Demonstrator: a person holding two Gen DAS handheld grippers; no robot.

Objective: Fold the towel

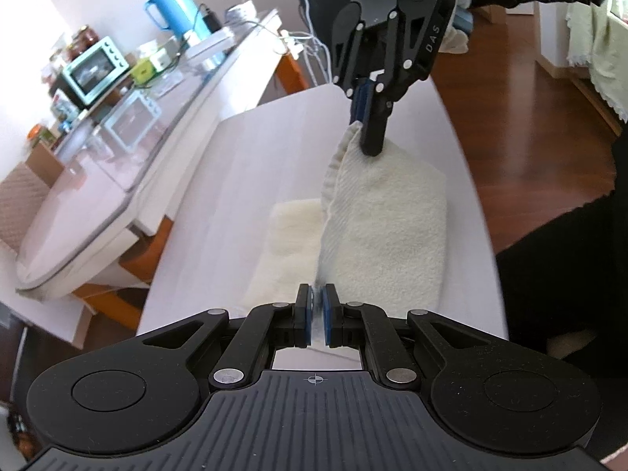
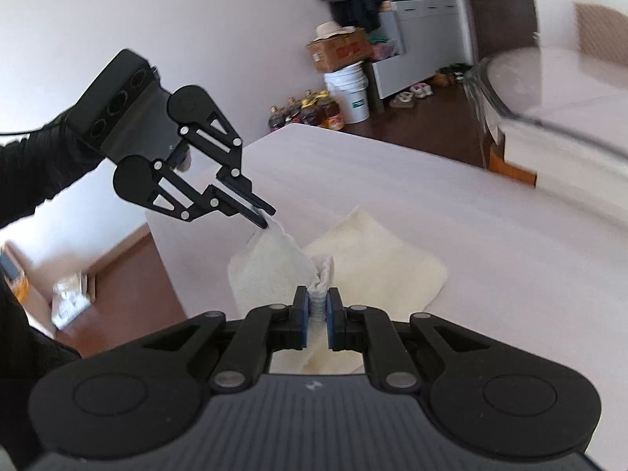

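A cream towel lies partly on the white table, with one edge lifted off it. My left gripper is shut on a thin corner of that edge. My right gripper comes down from above and is shut on the other raised corner. In the right wrist view the right gripper pinches a bunched bit of towel, and the left gripper holds a corner up to its left. The lower layer stays flat on the table. A dark sleeve is behind each tool.
A sideboard at the left carries a turquoise toaster oven and a blue thermos. A round glass-topped table stands close to the white table's left edge. A cardboard box, a white bucket and bottles stand on the wooden floor beyond.
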